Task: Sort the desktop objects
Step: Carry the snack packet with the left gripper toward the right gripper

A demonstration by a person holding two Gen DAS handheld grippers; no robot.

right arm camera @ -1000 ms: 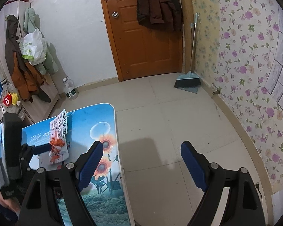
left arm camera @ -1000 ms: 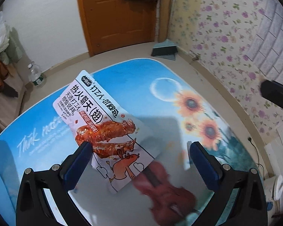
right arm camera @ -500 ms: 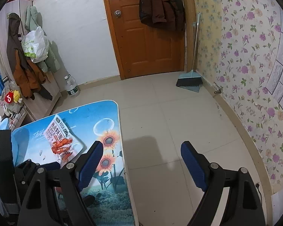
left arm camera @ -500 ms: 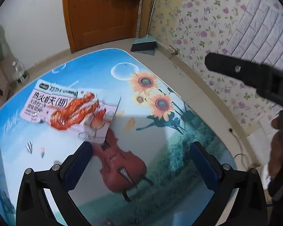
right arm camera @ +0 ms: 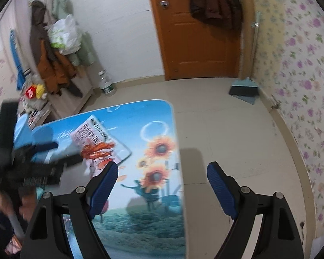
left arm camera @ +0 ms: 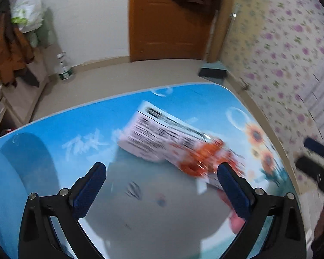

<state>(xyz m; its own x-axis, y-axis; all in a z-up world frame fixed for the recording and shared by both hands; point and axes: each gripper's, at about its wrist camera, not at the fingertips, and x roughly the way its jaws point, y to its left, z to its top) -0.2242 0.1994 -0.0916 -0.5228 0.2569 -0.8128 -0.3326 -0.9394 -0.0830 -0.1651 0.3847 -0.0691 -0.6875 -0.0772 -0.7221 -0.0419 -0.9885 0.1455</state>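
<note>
1. While the left wrist view is smeared by motion blur, the left gripper (left arm camera: 161, 185) plainly hangs over the table (left arm camera: 80, 127) with its jaws spread wide and nothing between the blue pads (left arm camera: 88, 191). The snack packet (left arm camera: 175, 144), pale with dark print and an orange-red picture, lies flat on the printed tabletop ahead of the fingers, its near end just beside the right-hand pad. Sunflowers (left arm camera: 257, 136) are printed on the table toward its right edge. At the far right a dark shape is the right gripper (left arm camera: 317, 164), too blurred to read there. Beyond the table stand a water bottle (left arm camera: 64, 70) on the floor, an orange door (left arm camera: 170, 19) and a dustpan (left arm camera: 212, 71) by the floral wall.

2. From the right wrist view, the right gripper (right arm camera: 162, 179) is also released, jaws wide apart and empty, held over the table's (right arm camera: 166, 220) right edge and the floor. The snack packet (right arm camera: 95, 142) rests on the far left part of the tabletop. The left gripper (right arm camera: 60, 153), blurred, reaches in from the left, its tips just over the packet's near end.
</note>
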